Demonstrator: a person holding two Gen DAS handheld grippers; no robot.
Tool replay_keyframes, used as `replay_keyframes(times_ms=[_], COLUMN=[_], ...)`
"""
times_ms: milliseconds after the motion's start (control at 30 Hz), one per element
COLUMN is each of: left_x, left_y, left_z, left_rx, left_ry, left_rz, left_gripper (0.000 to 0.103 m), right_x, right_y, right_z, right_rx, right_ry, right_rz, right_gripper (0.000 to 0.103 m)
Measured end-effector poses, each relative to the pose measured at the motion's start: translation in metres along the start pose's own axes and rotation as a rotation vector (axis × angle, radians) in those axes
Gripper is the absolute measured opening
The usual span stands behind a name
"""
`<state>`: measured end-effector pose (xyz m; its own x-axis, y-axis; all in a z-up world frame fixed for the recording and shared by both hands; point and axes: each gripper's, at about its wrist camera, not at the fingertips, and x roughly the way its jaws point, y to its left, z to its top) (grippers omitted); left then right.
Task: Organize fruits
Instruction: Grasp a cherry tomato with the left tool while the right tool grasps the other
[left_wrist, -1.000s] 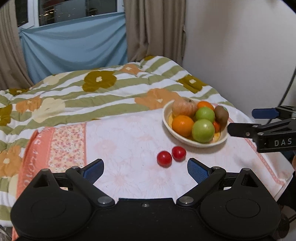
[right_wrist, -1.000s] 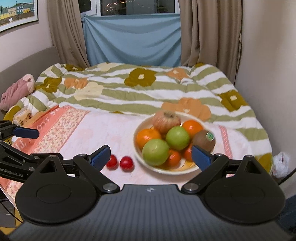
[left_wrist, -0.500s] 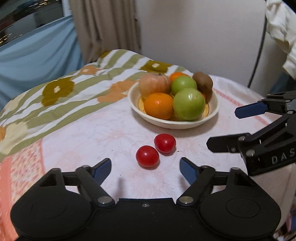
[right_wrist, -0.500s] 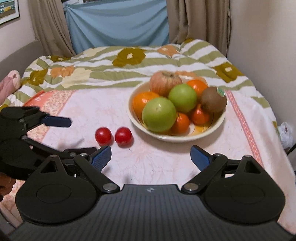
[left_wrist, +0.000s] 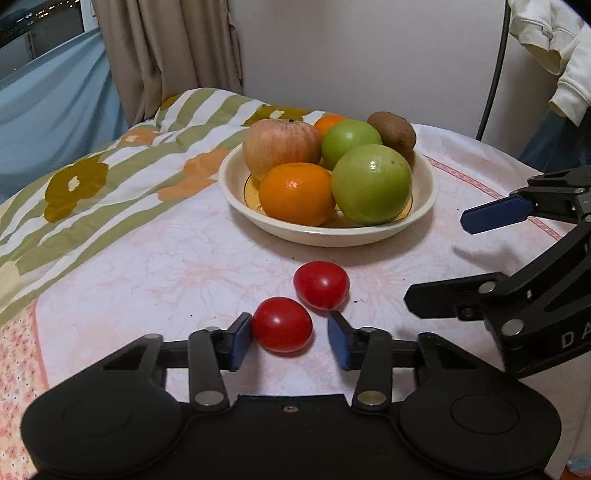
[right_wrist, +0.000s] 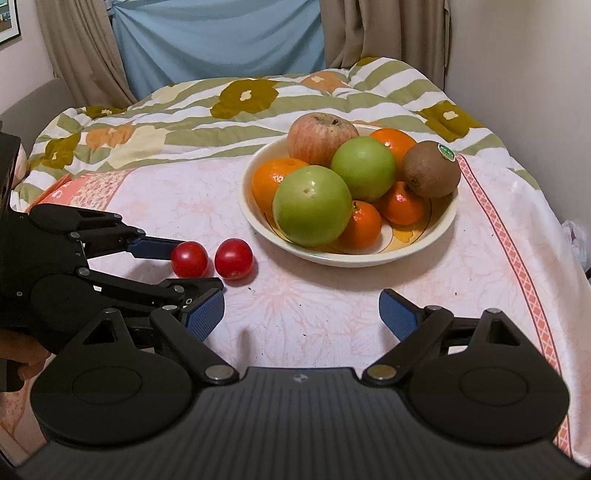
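Two red cherry tomatoes lie on the pale floral cloth before a cream bowl (left_wrist: 424, 206) heaped with fruit. My left gripper (left_wrist: 290, 338) is open, its jaws either side of the near tomato (left_wrist: 282, 324); the left pad touches it and the right pad stands apart. The second tomato (left_wrist: 321, 284) lies just beyond. In the right wrist view the left gripper (right_wrist: 188, 269) reaches the left tomato (right_wrist: 189, 259), with the other tomato (right_wrist: 233, 258) beside it. My right gripper (right_wrist: 301, 314) is open and empty, low over the cloth short of the bowl (right_wrist: 255, 218).
The bowl holds two green apples (right_wrist: 312, 205), a red apple (right_wrist: 321, 138), several oranges (right_wrist: 400, 201) and a kiwi (right_wrist: 431, 169). A striped flowered quilt (right_wrist: 184, 114) covers the bed behind. A wall stands to the right and curtains behind.
My left gripper has moved forward and down to the near tomato and its jaws have narrowed around it. My right gripper has come closer to the bowl and cloth.
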<state>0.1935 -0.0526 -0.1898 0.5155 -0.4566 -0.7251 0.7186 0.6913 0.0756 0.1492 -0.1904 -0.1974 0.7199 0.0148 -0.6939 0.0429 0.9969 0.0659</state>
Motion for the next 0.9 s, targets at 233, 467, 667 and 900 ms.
replay_keyframes(times_ms=[233, 467, 667, 900], left_x=[-0.007, -0.016, -0.024, -0.032], left_y=[0.0, 0.011, 0.018, 0.025], left_z=[-0.001, -0.01, -0.018, -0.025], left_rx=[0.017, -0.024, -0.053, -0.076], left_ry=[0.02, 0.043, 0.06, 0.065], left_rz=[0.032, 0.069, 0.096, 0.118], left_gripper=[0.038, 0.038, 0.038, 0.037], right_x=[0.005, 0.014, 0.024, 0.046], right_y=[0.006, 0.015, 0.025, 0.042], right_z=[0.003, 0.005, 0.01, 0.017], right_rx=[-0.012, -0.036, -0.063, -0.11], right_ry=[0.015, 0.027, 0.036, 0.057], right_rz=[0.014, 0.042, 0.066, 0.092], right_gripper=[0.097, 0.086, 0.081, 0.07])
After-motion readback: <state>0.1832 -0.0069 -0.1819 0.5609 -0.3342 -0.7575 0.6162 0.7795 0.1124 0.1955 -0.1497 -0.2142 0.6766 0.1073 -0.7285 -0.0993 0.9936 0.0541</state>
